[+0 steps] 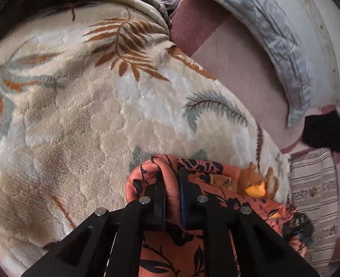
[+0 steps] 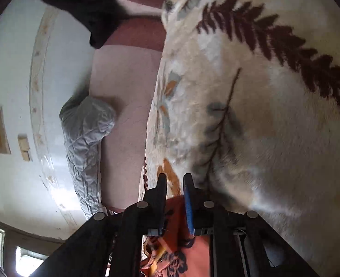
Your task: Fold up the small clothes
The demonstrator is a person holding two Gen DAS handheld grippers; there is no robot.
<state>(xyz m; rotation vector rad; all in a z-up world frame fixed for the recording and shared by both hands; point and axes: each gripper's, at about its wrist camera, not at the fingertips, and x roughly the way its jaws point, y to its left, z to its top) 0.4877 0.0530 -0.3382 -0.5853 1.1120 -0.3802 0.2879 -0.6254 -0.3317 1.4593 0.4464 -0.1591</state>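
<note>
**Orange garment held at both ends over the fern blanket**

Left wrist view: the left gripper (image 1: 171, 180) rises from 6 o'clock with its jaws narrow, pinching a raised ridge of the orange floral garment (image 1: 170, 244). The cloth, printed with black leaves, bunches around the jaw tips and spreads down toward 5 o'clock, where a yellow patch (image 1: 255, 190) shows near its edge at 4 o'clock. Beneath it lies a plush cream blanket (image 1: 82, 120) patterned with rust and grey fern fronds, filling the frame from 7 to 1 o'clock. A pink bedsheet (image 1: 243, 69) runs along at 2 o'clock, with a grey quilted cover (image 1: 283, 53) beside it, and a striped cloth (image 1: 313, 196) sits at 4 o'clock.

Right wrist view: the right gripper (image 2: 175, 184) enters from 6 o'clock, jaws narrow; the orange garment passes between the blue-padded fingers and hangs below them toward 6 o'clock. I cannot tell how firmly the pads bite. The blanket covers 12 to 5 o'clock, a dark fern frond (image 2: 283, 39) at 1 o'clock. The bedsheet lies at centre, the quilted cover at 9 o'clock, and a white wall (image 2: 15, 69) behind it.
</note>
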